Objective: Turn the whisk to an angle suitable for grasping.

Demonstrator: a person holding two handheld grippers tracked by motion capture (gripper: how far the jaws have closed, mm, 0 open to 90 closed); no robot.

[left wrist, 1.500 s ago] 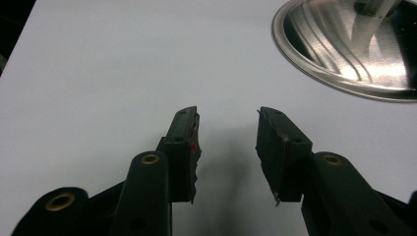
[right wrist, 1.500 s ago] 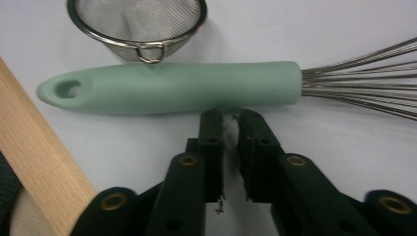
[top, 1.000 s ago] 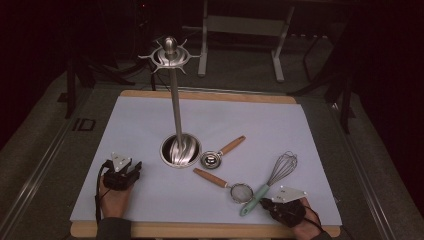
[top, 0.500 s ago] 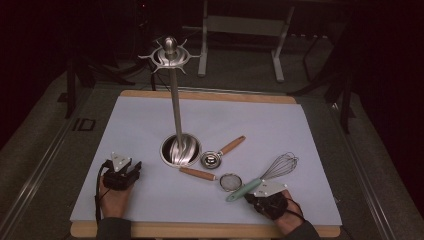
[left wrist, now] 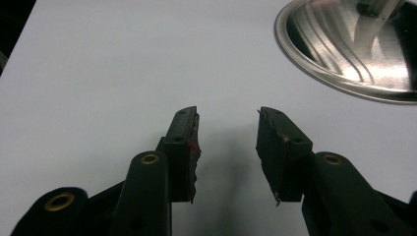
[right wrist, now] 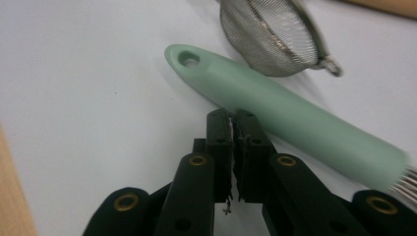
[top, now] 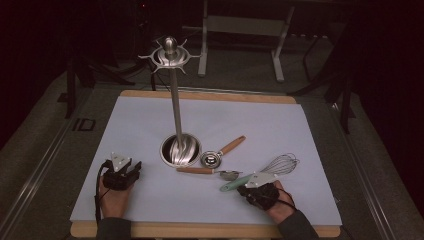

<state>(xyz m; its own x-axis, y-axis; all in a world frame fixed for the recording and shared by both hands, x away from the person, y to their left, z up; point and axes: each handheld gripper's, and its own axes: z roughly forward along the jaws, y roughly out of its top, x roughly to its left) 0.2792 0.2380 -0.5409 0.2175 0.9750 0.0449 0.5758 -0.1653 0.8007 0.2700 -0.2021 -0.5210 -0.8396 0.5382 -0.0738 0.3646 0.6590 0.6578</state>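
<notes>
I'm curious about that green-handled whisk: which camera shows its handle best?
The right gripper view: the whisk's mint-green handle lies large and sharp, hanging hole included. The high view shows the whole whisk small, wires too. The left gripper view looks toward a steel base instead.

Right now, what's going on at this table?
A person works two tongs over a white mat. The right tongs, jaws together with nothing between them, sit against the whisk's green handle, beside a small strainer. The left tongs rest open near the metal stand's base.
</notes>
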